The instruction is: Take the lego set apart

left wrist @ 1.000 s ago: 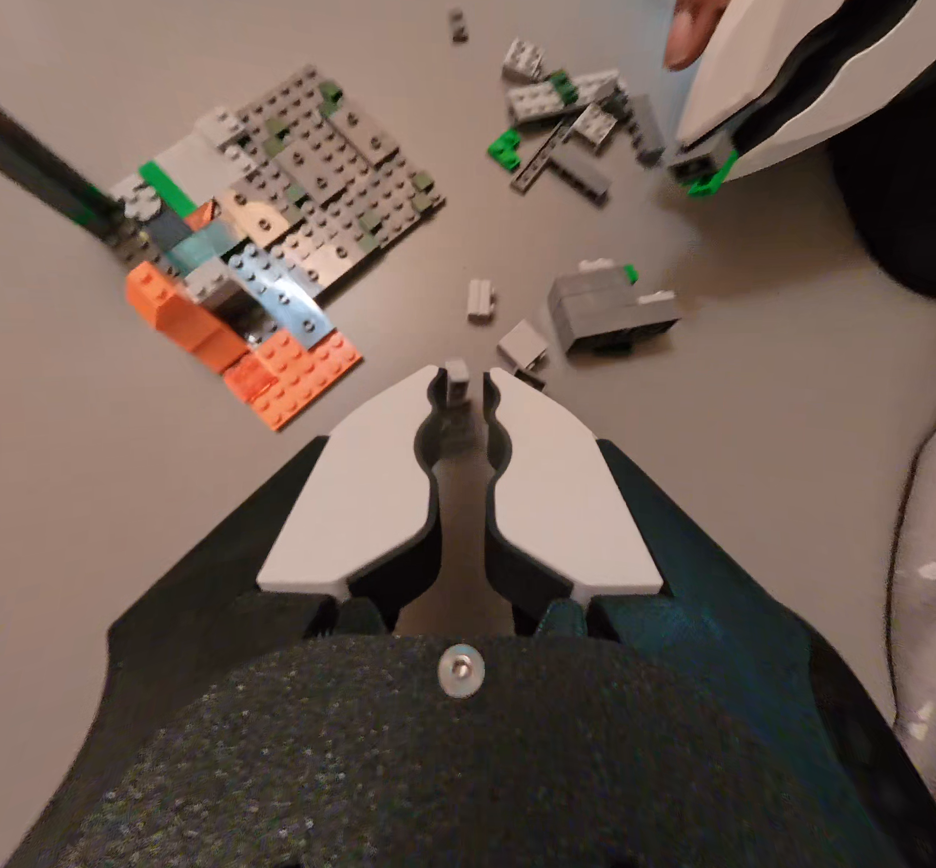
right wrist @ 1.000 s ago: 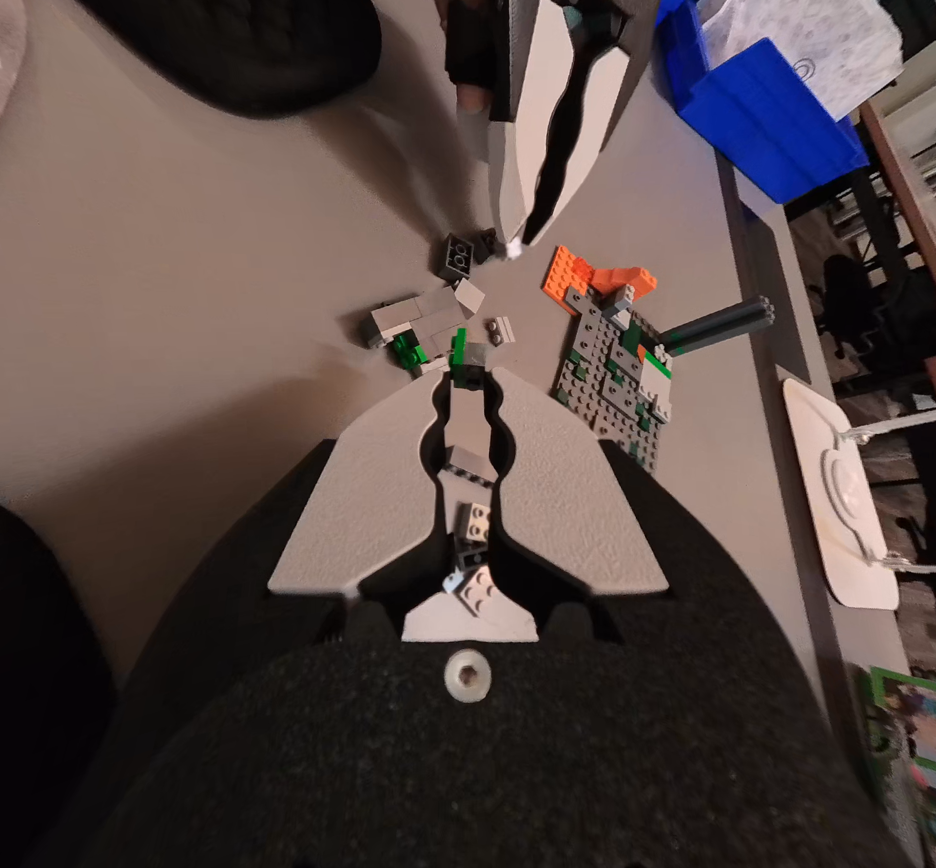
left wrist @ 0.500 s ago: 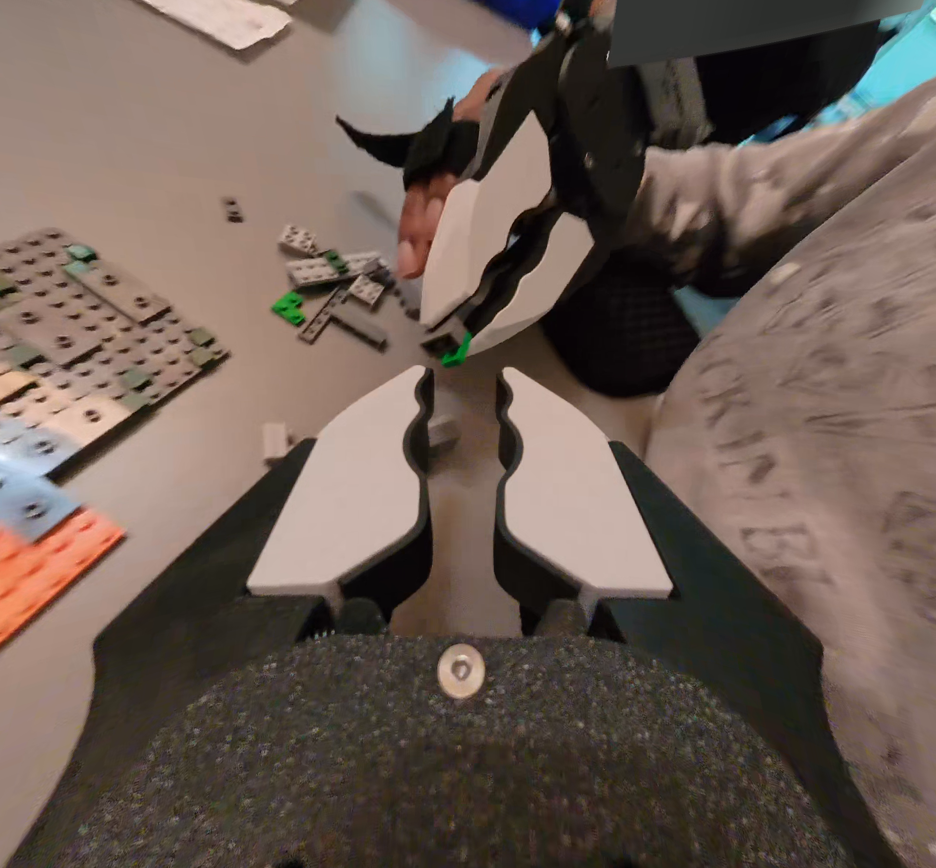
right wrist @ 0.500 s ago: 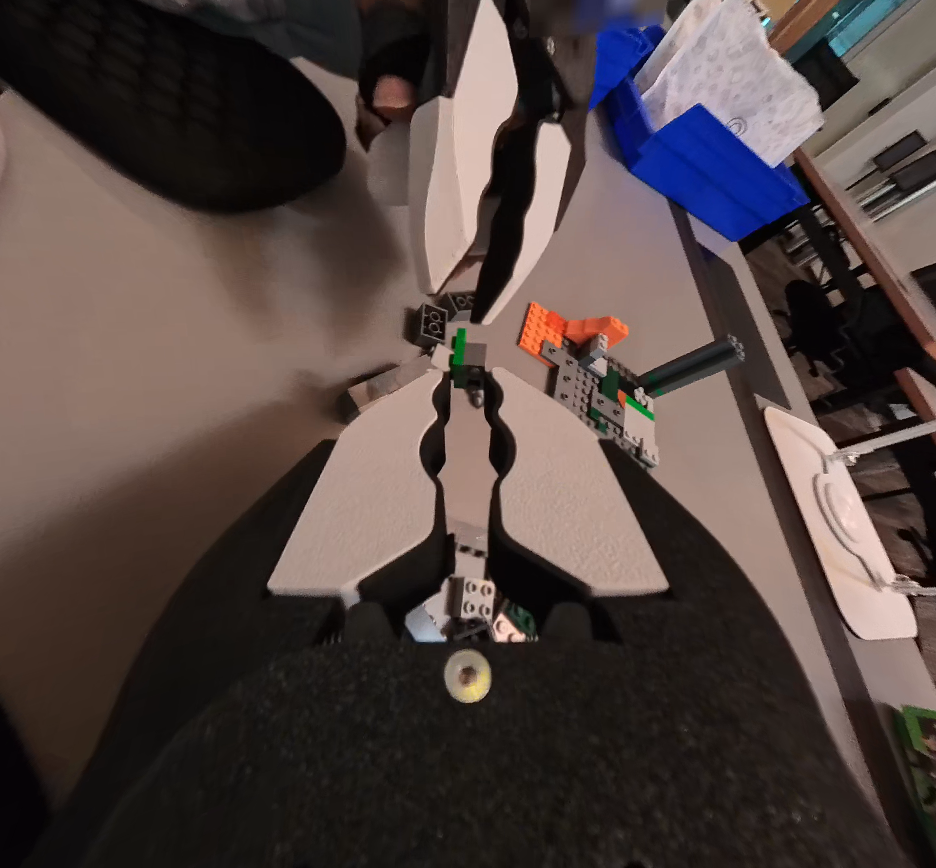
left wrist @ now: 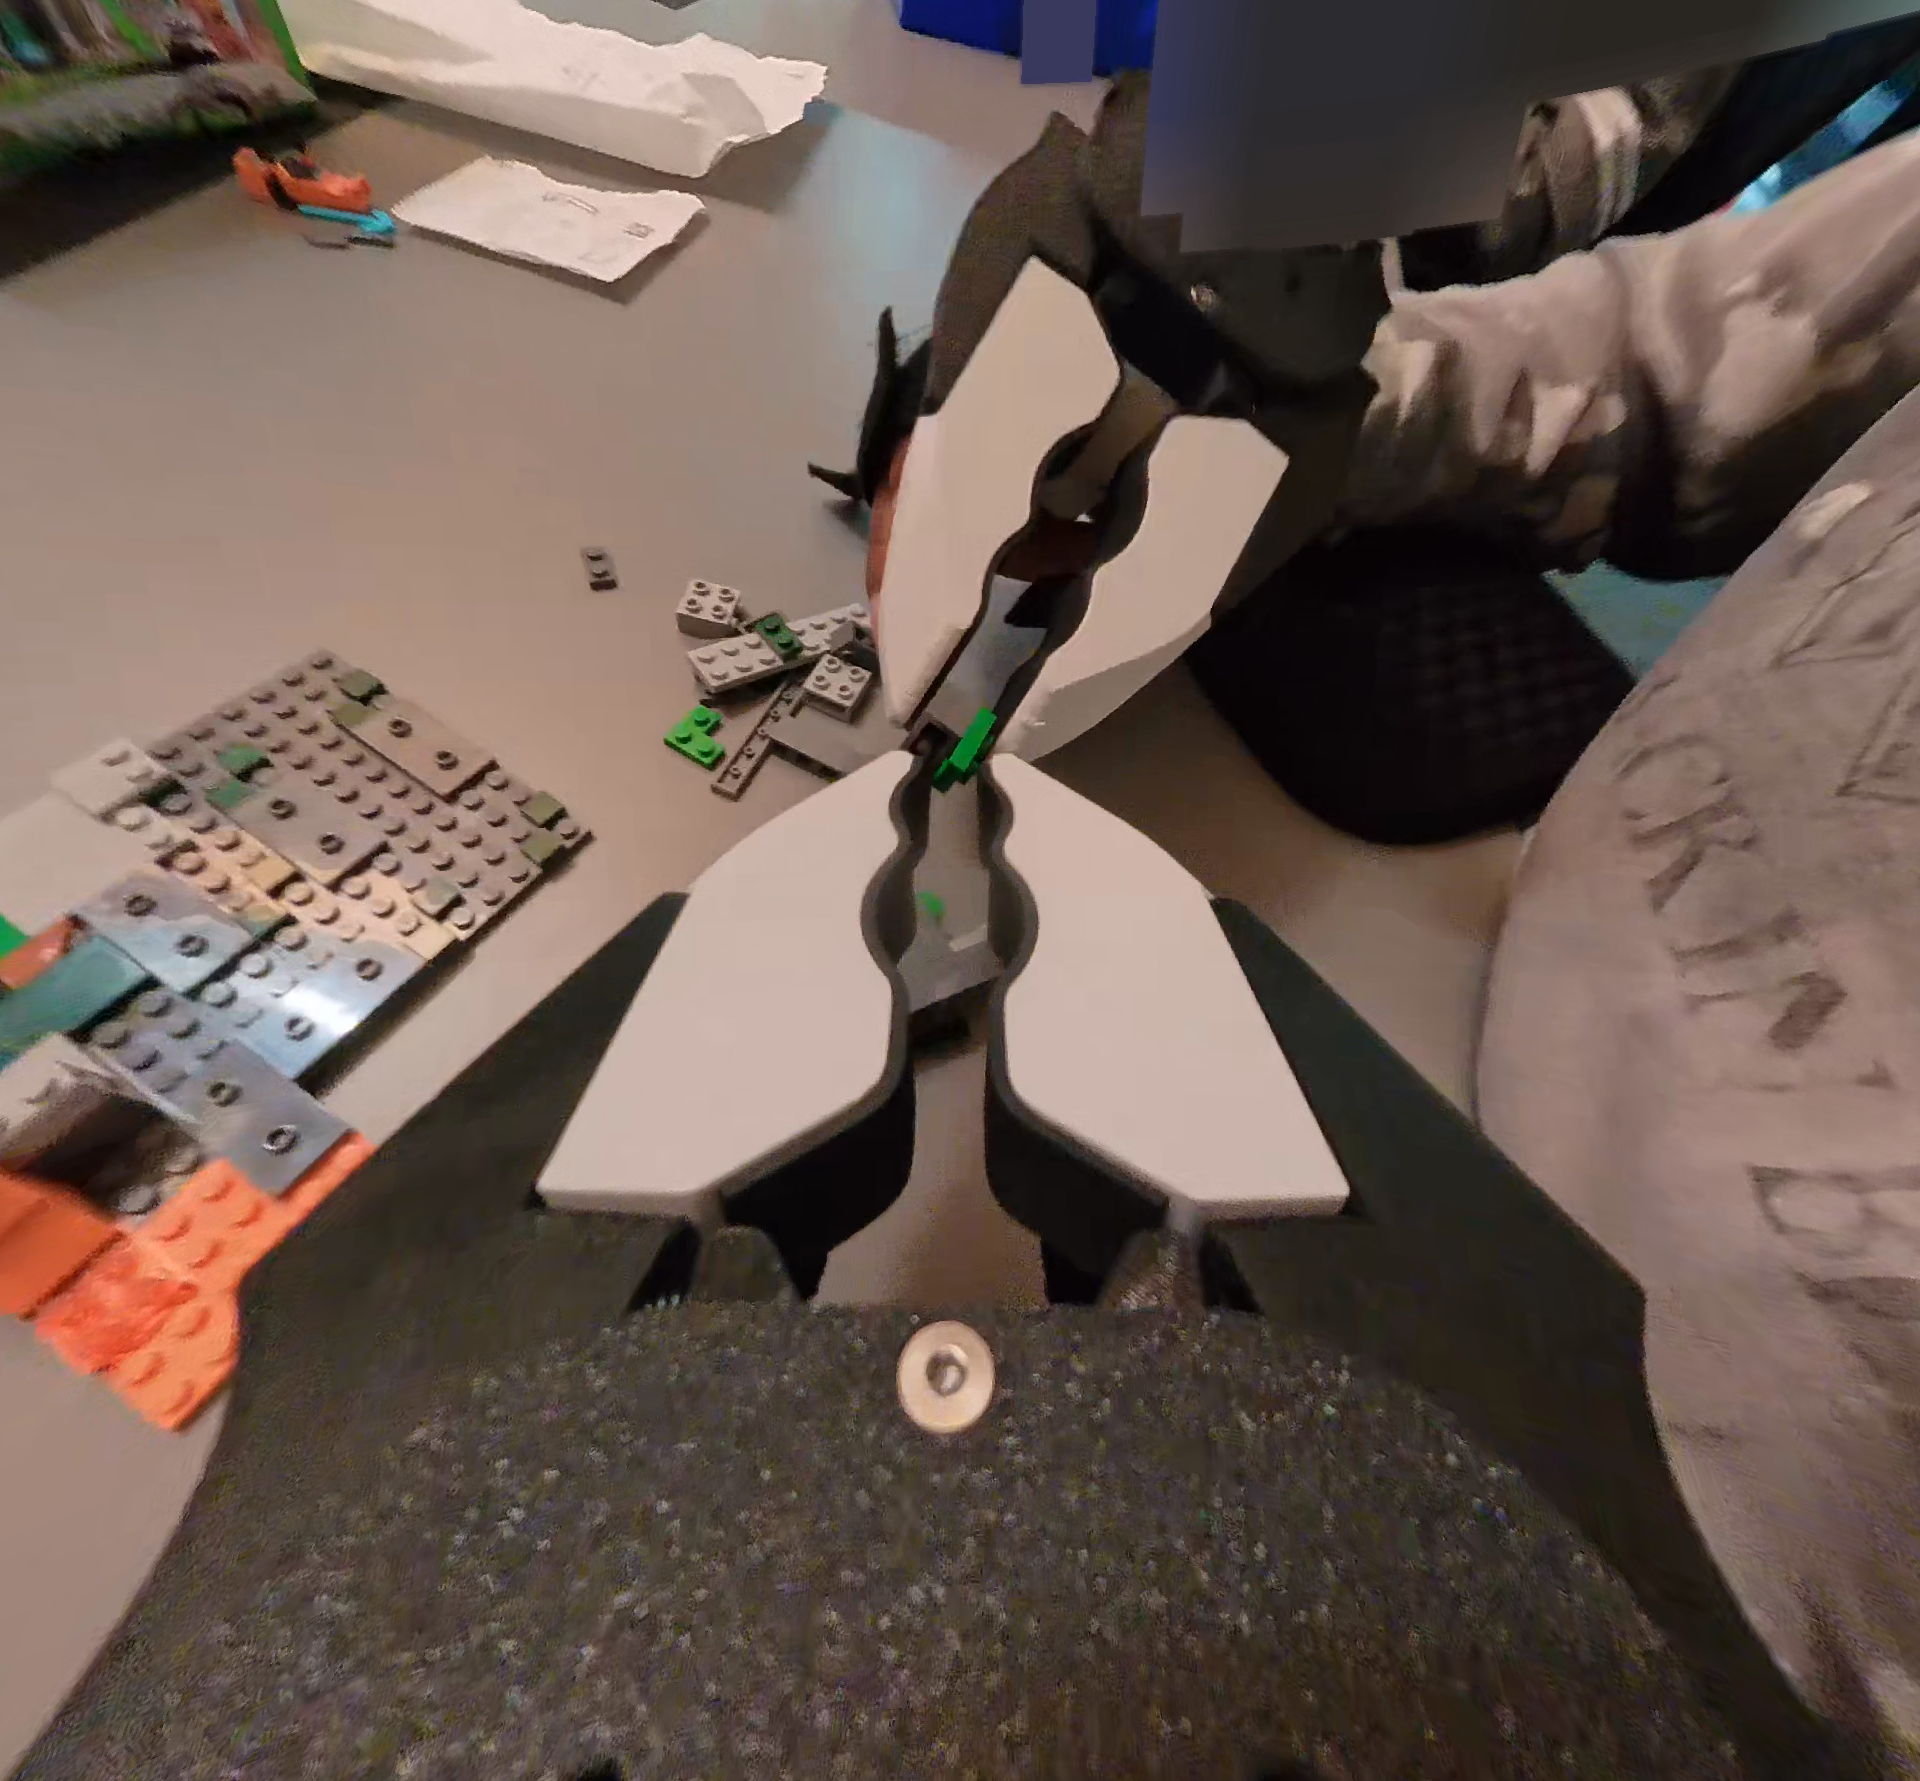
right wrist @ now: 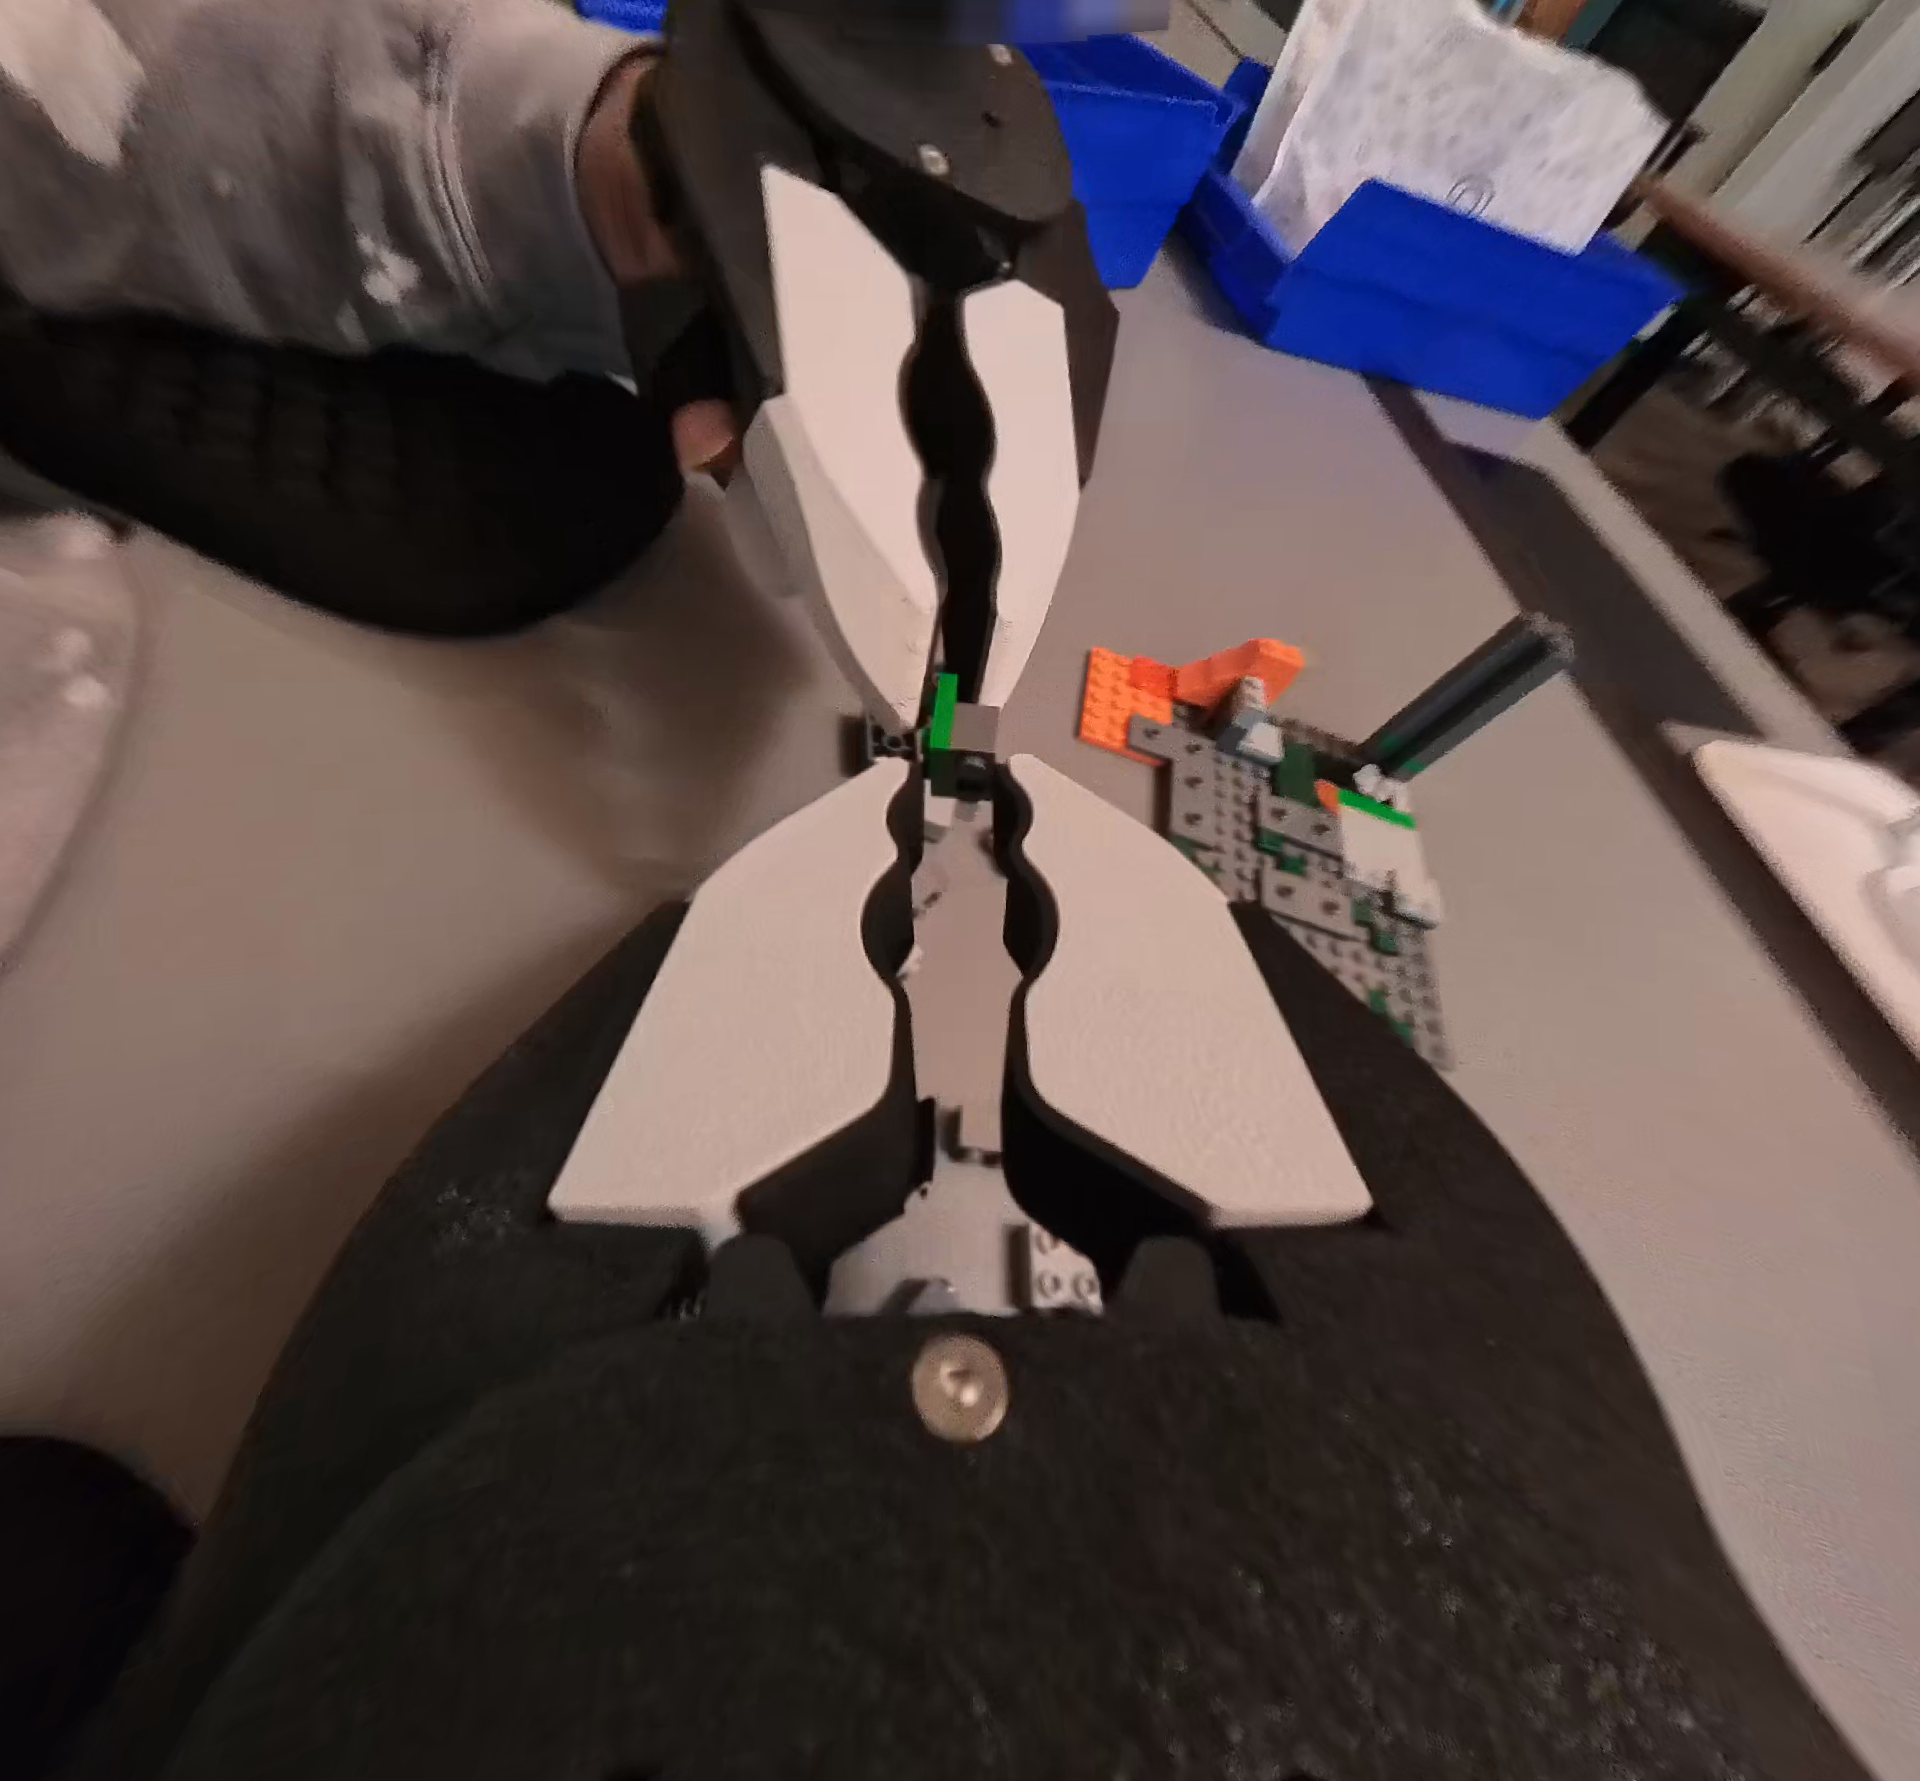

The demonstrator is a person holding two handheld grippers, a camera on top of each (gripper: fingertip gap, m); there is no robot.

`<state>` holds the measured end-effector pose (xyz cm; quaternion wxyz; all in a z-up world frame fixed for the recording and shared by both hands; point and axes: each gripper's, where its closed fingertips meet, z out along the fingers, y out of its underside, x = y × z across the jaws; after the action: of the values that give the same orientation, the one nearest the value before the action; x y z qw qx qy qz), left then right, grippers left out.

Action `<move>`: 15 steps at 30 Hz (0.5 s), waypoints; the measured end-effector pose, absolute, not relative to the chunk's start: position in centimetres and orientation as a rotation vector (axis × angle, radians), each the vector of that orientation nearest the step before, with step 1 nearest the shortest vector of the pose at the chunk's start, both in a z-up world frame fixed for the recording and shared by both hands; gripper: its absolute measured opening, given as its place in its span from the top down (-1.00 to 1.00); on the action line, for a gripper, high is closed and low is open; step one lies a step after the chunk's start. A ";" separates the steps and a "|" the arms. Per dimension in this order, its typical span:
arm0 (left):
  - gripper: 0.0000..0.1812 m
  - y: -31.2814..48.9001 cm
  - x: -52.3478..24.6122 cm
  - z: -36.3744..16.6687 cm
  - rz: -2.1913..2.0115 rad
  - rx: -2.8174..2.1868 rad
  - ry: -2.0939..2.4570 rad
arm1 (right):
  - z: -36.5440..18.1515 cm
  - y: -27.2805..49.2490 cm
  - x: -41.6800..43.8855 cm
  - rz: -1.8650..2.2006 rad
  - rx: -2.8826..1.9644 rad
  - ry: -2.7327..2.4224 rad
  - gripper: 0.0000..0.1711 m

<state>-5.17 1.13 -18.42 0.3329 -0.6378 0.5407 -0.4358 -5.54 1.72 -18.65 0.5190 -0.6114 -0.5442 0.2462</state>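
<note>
Above a gray table (left wrist: 436, 443), your 2 grippers meet tip to tip over 1 small cluster of green and gray bricks (right wrist: 958, 739). Your right gripper (right wrist: 961, 781) is clamped on its near end. Your left gripper (left wrist: 948, 775) has its tips at the green piece, fingers drawn close, though whether they truly bite is hard to tell.

Judging by this, the step in hand is splitting that cluster in mid-air. The next move likely calls for a firm pinch from the left, then a twist or pull apart.

Below lie the studded gray plate with orange bricks (left wrist: 312, 858) and a heap of loose pieces (left wrist: 779, 661); a blue bin (right wrist: 1455, 287) stands farther off.
</note>
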 end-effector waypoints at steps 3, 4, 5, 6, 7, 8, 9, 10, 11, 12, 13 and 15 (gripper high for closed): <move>0.92 1.1 -5.1 -18.5 -1.066 -1.628 1.440 | -18.9 1.5 -5.7 0.751 -1.561 -1.269 0.86; 0.92 1.0 -5.1 -18.6 -1.052 -1.619 1.456 | -19.0 1.3 -5.7 0.801 -1.594 -1.261 0.86; 0.93 0.8 -5.2 -18.7 -1.044 -1.616 1.474 | -19.2 1.2 -5.7 0.851 -1.623 -1.256 0.86; 0.93 0.7 -5.2 -18.9 -1.035 -1.620 1.485 | -19.3 1.0 -5.7 0.891 -1.648 -1.250 0.86; 0.93 0.6 -5.2 -19.0 -1.037 -1.624 1.501 | -19.5 0.8 -5.8 0.922 -1.660 -1.256 0.86; 0.93 0.1 -5.3 -19.1 -1.063 -1.618 1.531 | -19.5 0.4 -5.8 0.956 -1.652 -1.277 0.86; 0.93 -0.4 -5.3 -18.9 -1.100 -1.602 1.548 | -19.3 -0.1 -5.9 0.988 -1.631 -1.298 0.86; 0.93 -0.7 -5.3 -18.6 -1.144 -1.584 1.553 | -18.9 -0.5 -5.9 1.014 -1.599 -1.318 0.86; 0.94 -1.3 -5.4 -18.4 -1.202 -1.566 1.574 | -18.6 -0.9 -5.9 1.032 -1.558 -1.347 0.85; 0.94 -1.7 -5.6 -18.3 -1.252 -1.547 1.595 | -18.3 -1.3 -5.9 1.031 -1.514 -1.379 0.85; 0.94 -2.2 -5.7 -18.1 -1.306 -1.528 1.612 | -18.1 -1.6 -5.8 1.006 -1.468 -1.413 0.84; 0.94 -3.0 -5.9 -17.8 -1.443 -1.518 1.614 | -17.8 -2.2 -5.8 0.925 -1.372 -1.499 0.83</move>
<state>-5.88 -2.99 -17.75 0.2461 -0.5565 0.5916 -0.5289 -5.82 -2.20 -17.77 0.4391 -0.5521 -0.6033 0.3721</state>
